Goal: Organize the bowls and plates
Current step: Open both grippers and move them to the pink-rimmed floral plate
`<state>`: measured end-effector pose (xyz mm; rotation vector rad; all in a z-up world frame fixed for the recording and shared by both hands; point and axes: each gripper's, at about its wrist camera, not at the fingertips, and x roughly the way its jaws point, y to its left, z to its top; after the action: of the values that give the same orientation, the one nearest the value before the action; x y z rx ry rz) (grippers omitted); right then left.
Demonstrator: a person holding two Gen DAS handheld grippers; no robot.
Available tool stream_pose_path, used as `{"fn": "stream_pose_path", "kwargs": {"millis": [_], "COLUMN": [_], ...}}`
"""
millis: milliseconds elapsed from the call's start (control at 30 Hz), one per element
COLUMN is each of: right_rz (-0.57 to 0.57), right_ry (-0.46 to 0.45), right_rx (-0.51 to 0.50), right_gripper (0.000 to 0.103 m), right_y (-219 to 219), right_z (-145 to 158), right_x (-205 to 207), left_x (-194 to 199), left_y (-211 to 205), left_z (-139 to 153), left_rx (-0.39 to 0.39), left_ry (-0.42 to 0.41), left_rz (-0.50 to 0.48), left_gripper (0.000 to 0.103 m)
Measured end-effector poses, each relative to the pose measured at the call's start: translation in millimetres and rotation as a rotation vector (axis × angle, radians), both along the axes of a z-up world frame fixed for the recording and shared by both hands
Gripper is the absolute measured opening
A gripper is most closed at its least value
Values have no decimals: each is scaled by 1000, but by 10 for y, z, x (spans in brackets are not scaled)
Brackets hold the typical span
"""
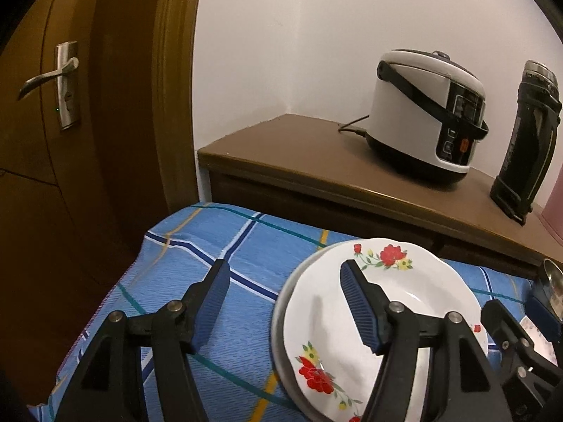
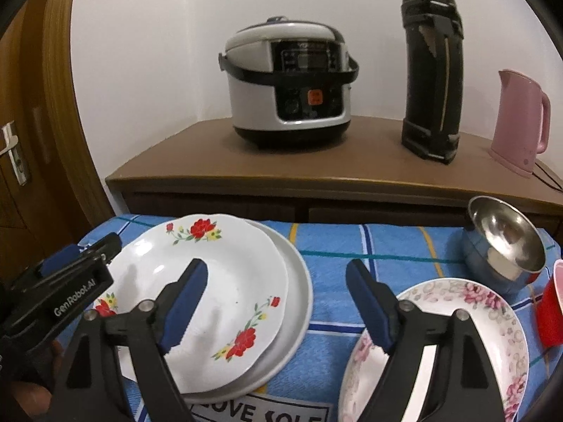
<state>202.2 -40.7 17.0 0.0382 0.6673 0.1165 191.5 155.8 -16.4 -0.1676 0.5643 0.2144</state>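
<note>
Left gripper [image 1: 285,283]: I am holding it spread wide over the blue checked cloth [image 1: 225,239], gripping nothing; one finger is hanging above the red-flower plate, the other above bare cloth.
Right gripper [image 2: 276,279]: I am keeping it wide open and empty, straddling the cloth strip between the two plate groups.
Red-flower plate [image 2: 211,260]: it is lying on top of a plain white plate [image 2: 299,274], shifted slightly left of it, at the cloth's left part.
Pink-flower plate [image 2: 457,299]: it is sitting alone on the cloth, right of the stack and apart from it.
Steel bowl [image 2: 503,242]: it is tilting toward me, just behind the pink-flower plate.
Red cup [image 2: 552,302]: I am seeing only part of it at the right edge.
Cabinet [image 2: 316,172] behind: it is carrying a rice cooker [image 2: 288,84], black flask [image 2: 432,70] and pink kettle [image 2: 520,119].
</note>
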Motion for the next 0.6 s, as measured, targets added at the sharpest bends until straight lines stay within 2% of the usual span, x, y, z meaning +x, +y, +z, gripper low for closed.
{"fn": "stream_pose_path", "kwargs": {"millis": [233,600], "right_rz": [-8,-27], "right_ry": [-17,-53], "right_rx": [7,12], "right_gripper": [85,85], "right_y": [-53,-174], "right_z": [19,66], "right_x": [-59,-207], "left_x": [-58,-280], "left_y": [-30,-163], "left_z": [27,19], "left_rx": [24,10], "left_ry": [-31,-35], "left_rz": [4,2], "left_gripper": [67,67]}}
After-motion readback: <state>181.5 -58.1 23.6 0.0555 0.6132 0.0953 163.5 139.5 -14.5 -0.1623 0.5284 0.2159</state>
